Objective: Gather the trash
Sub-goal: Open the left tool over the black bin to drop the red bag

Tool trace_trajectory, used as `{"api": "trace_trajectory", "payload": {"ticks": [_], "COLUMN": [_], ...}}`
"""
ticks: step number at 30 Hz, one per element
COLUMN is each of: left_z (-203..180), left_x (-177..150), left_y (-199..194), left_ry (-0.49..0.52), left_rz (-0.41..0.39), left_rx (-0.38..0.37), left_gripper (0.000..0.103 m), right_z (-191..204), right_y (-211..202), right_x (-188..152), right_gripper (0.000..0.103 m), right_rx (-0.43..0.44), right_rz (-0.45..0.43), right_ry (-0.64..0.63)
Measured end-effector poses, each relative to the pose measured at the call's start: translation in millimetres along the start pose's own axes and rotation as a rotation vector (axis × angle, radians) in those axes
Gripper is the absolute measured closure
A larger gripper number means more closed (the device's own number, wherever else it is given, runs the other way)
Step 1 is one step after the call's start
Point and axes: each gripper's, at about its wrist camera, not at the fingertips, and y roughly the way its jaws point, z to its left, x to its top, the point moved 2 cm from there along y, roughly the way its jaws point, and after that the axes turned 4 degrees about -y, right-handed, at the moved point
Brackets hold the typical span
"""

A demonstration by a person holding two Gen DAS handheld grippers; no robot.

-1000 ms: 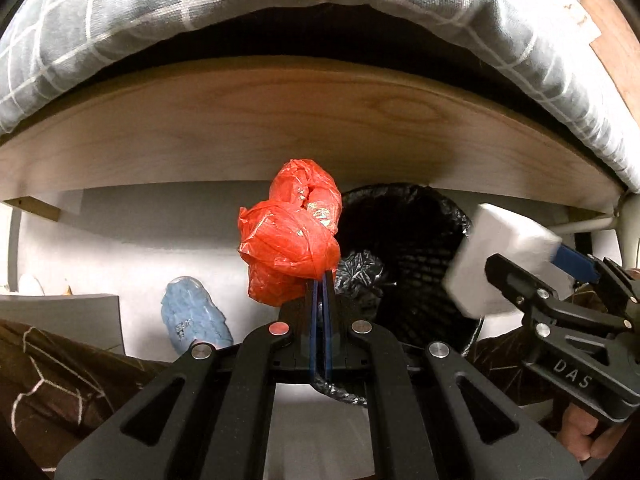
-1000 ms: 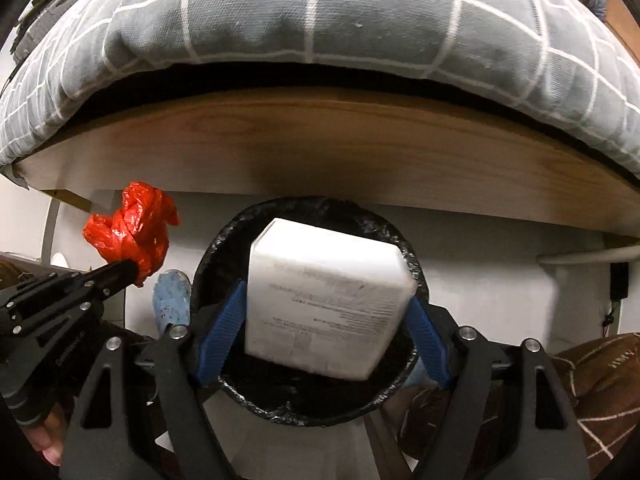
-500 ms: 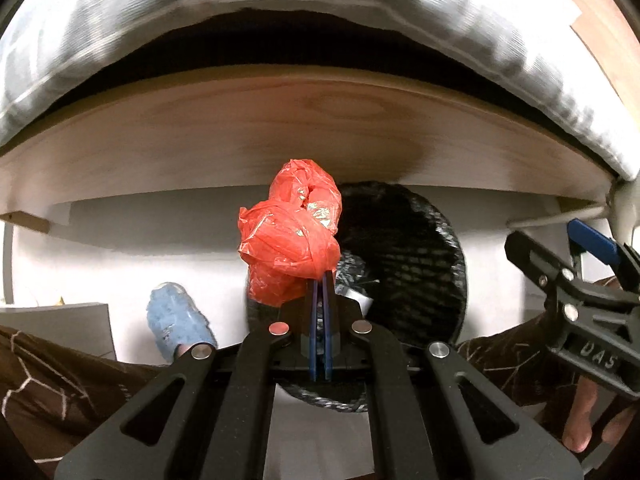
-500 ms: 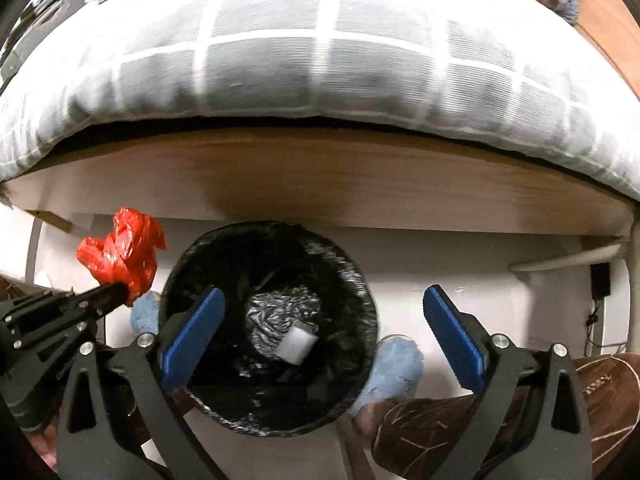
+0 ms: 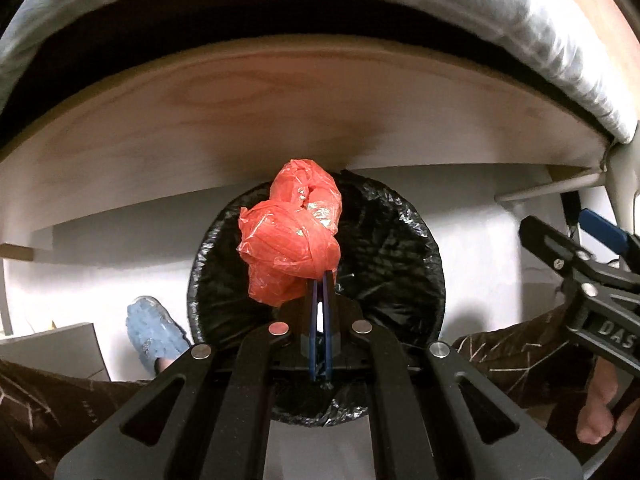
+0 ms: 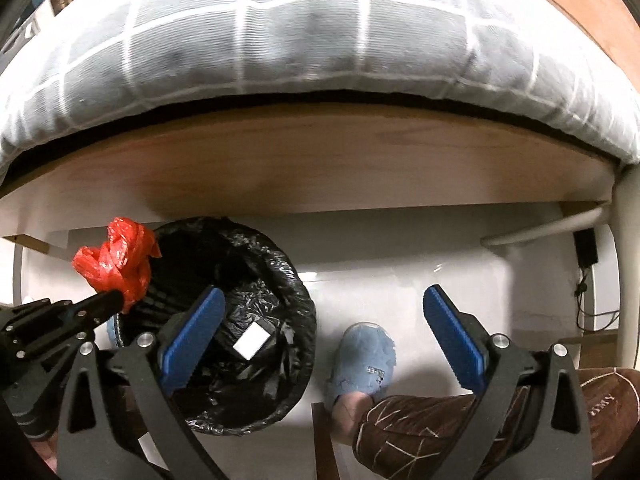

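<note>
Your right tool (image 6: 324, 332), its jaws just spread and empty, has dropped the white box (image 6: 252, 342) into the black-lined bin (image 6: 298, 308), while your left tool (image 5: 319, 278) has swung over it, pinching the crumpled red plastic bag (image 5: 290, 240) left to drop.

Red bag (image 5: 290, 236) in left tongs (image 5: 319, 280)

My tongs' pads (image 6: 454, 338) blue; bag (image 5: 290, 236) red-orange, over black-lined bin (image 5: 400, 248). Slipper (image 6: 366, 356) beside bin pale blue; trousers (image 6: 440, 428) brown w/ pale lines; cover (image 6: 304, 40) grey, white grid.
</note>
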Motion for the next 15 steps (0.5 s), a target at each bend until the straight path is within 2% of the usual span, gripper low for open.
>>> {"api": "trace_trajectory", "payload": {"ticks": [11,15], "left_z": [-14.1,-15.6], "left_x": [0.9,1.3], "left_y": [15.9,15.1], "left_ry": [0.034,0.044], "left_rz": [0.02,0.01], "left_rx": [0.008,0.014], "left_gripper": [0.099,0.092], "right_z": [-2.6,-3.1], "right_y": [13.0,9.9], "right_x": [-2.0,-0.5], "right_gripper": [0.008,0.008], "right_rx": [-0.032,-0.028], "right_rz": [0.011,0.007], "right_ry": [-0.005,-0.002]}}
